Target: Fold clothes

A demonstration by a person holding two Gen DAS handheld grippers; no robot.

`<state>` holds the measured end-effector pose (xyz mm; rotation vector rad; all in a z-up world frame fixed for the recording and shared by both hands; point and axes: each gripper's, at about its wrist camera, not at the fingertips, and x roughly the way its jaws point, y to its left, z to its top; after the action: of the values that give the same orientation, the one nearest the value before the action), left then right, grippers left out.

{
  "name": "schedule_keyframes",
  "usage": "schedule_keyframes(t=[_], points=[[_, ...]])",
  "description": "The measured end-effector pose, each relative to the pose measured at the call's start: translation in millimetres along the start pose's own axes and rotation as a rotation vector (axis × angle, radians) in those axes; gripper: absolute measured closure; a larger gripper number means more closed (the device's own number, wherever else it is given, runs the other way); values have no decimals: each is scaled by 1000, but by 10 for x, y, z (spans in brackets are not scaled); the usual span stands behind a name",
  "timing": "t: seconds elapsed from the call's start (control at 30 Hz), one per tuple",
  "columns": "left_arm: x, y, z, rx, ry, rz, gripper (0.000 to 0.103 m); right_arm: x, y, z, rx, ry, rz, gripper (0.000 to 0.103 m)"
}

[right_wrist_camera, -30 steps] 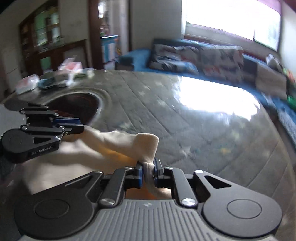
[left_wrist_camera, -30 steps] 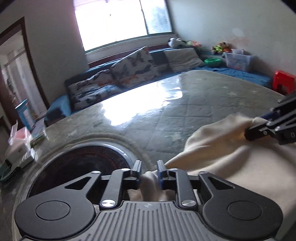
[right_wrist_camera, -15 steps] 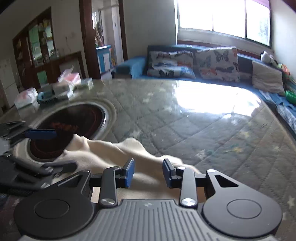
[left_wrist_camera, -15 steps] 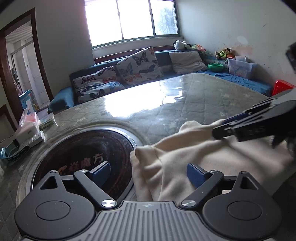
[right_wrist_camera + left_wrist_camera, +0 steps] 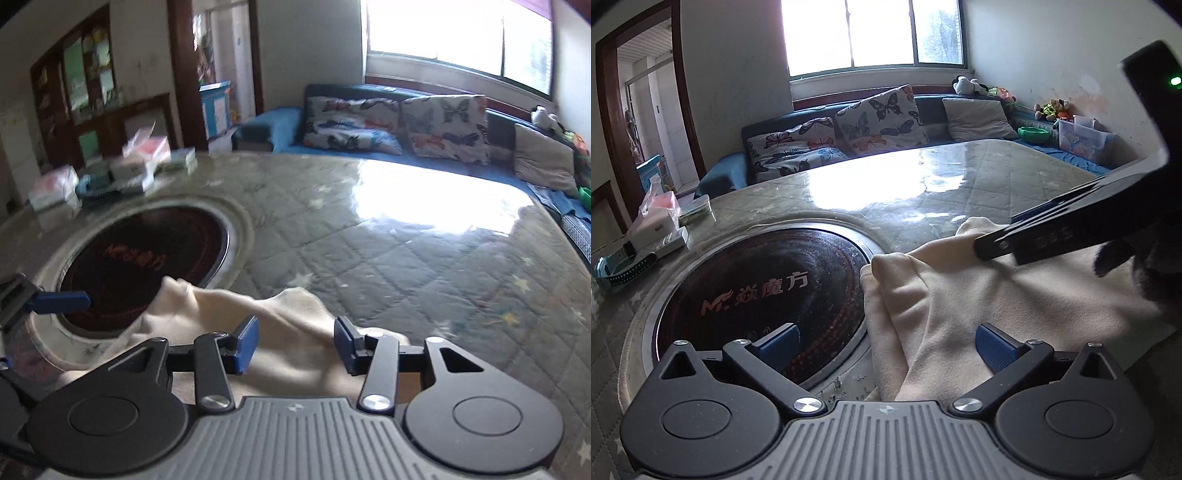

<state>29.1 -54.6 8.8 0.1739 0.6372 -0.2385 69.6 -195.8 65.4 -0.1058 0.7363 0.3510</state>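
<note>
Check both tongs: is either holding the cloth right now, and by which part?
Nothing is held. The left tongs and right tongs are both open, blue pads apart, over the cream cloth, which lies loose on the table.

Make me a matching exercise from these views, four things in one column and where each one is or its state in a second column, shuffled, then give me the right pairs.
1. cream garment
2. round black cooktop
3. butterfly cushions
4. left gripper

A. on the blue sofa under the window
B. set into the table, printed with red lettering
C. open, holding nothing
D. lying on the table, one edge over the cooktop rim

Pairs: 1-D, 2-B, 3-A, 4-C
</note>
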Motion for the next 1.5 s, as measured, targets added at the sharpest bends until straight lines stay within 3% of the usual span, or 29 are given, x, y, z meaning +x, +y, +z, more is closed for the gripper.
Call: schedule_keyframes(t=[0.23,0.37,0.57,0.73,0.9,1.03,1.33,1.5], points=[[-57,33,-23,-7,-1,-7,0,74,59,116,9,15,-3,49],[-77,47,-56,-26,0,-6,0,21,244,138,-61,21,49,44],[-121,82,-85,-44,0,-6,0,259,480,178,-132,55,43,42],[-170,121,-73,-57,-8,-3,0,-64,325,172,-97,1,40,41],[-177,174,-33,-95,-16,9,0,-510,132,-115,-76,-18,20,41],[-116,161,-52,-92,17,33,0,-726,198,-415,-126,-50,8,41],[-234,101,-142,-78,42,24,0,-844,213,-864,-139,-42,85,41],[-393,22,-248,-50,49,4,0,-991,232,-1069,-206,-35,68,41]])
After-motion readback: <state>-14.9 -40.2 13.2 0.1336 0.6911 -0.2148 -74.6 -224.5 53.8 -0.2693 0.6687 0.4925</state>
